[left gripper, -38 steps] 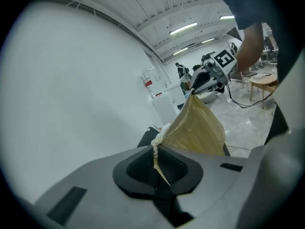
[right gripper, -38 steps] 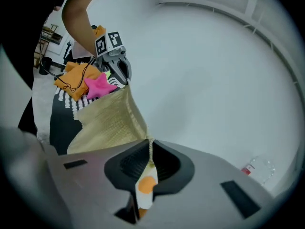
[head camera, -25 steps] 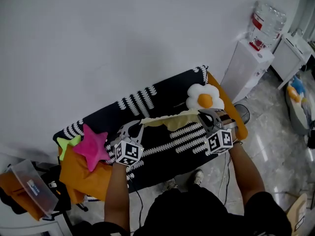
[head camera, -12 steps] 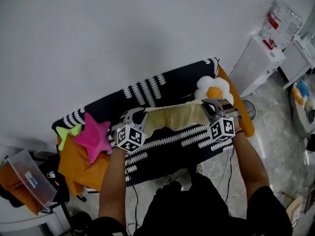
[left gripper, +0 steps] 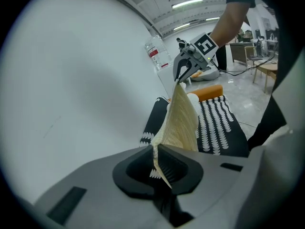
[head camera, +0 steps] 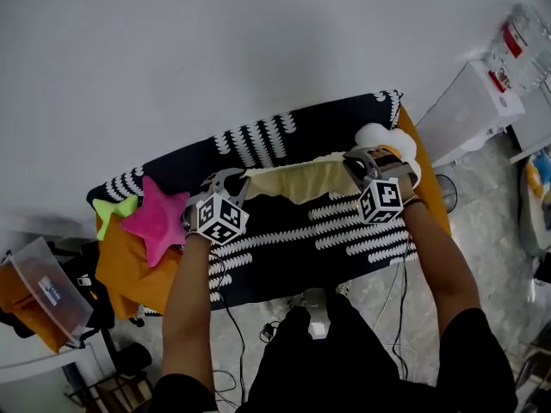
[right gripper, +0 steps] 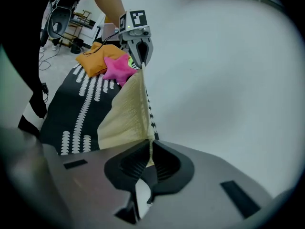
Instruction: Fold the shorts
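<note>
The pale yellow shorts (head camera: 297, 181) hang stretched between my two grippers over the black cloth with white patterns on the table (head camera: 284, 239). My left gripper (head camera: 242, 179) is shut on the shorts' left corner, and the fabric edge (left gripper: 181, 120) runs out of its jaws (left gripper: 155, 150). My right gripper (head camera: 351, 163) is shut on the right corner, with the cloth (right gripper: 125, 116) pinched between its jaws (right gripper: 148, 148). Each gripper view shows the other gripper at the far end of the shorts: the right gripper (left gripper: 182, 75) and the left gripper (right gripper: 139, 51).
A pink star cushion (head camera: 157, 222) and a green one (head camera: 107, 210) lie on an orange cloth (head camera: 129, 274) at the table's left end. A fried-egg plush (head camera: 385, 138) sits behind the right gripper. A white cabinet (head camera: 482, 93) stands to the right and a clear box (head camera: 39, 291) to the left. The white wall borders the table's far side.
Both grippers have carried the shorts down and farther over the table toward the wall. The fabric now lies lower and more evenly stretched between them. Both grips are unchanged.
</note>
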{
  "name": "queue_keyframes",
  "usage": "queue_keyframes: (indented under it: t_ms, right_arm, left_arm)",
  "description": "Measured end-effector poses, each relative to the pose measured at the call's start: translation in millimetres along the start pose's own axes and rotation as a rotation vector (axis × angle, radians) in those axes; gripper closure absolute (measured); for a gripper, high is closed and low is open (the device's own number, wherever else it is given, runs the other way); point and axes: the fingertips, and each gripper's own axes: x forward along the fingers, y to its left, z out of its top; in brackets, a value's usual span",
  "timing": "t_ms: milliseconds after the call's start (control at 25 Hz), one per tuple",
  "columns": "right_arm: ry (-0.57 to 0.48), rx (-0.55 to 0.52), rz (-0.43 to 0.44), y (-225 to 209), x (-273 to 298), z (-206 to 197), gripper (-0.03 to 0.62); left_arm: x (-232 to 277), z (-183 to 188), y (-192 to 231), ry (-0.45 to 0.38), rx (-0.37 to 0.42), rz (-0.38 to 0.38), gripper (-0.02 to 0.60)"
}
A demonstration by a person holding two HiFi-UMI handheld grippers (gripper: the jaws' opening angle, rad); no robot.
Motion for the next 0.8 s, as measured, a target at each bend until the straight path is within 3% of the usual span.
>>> queue_keyframes:
  t_ms: [120, 200, 320, 400, 560, 800]
  right_arm:
    - [-0.035, -0.038, -0.006, -6.6, 2.5, 3.5, 0.574]
    - [-0.049, -0.062, 0.014, 6.7, -0.9, 4.0, 0.574]
    - [-0.039, -0.116, 0.091, 55.9, -0.2, -6.2, 0.574]
    - [-0.025, -0.153, 0.161, 100.0, 2.9, -20.7, 0.574]
    - [0.000, -0.191, 0.280, 208.5, 16.3, -52.6, 0.574]
    - [0.043, -0.145, 0.476, 375.2, 19.7, -90.3, 0.574]
  left_arm:
    - [-5.1, -0.4, -0.1, 0.025, 0.042, 0.025, 0.554]
    - [-9.0, -4.9, -17.6, 0.049, 0.136, 0.033, 0.554]
    - [-7.2, -21.3, -63.0, 0.085, 0.338, 0.044, 0.554]
    - [4.8, -38.3, -100.7, 0.098, 0.383, 0.035, 0.554]
    - [45.7, -92.9, -198.9, 0.131, 0.353, -0.048, 0.554]
    - [82.0, -166.4, -361.0, 0.207, 0.207, -0.220, 0.554]
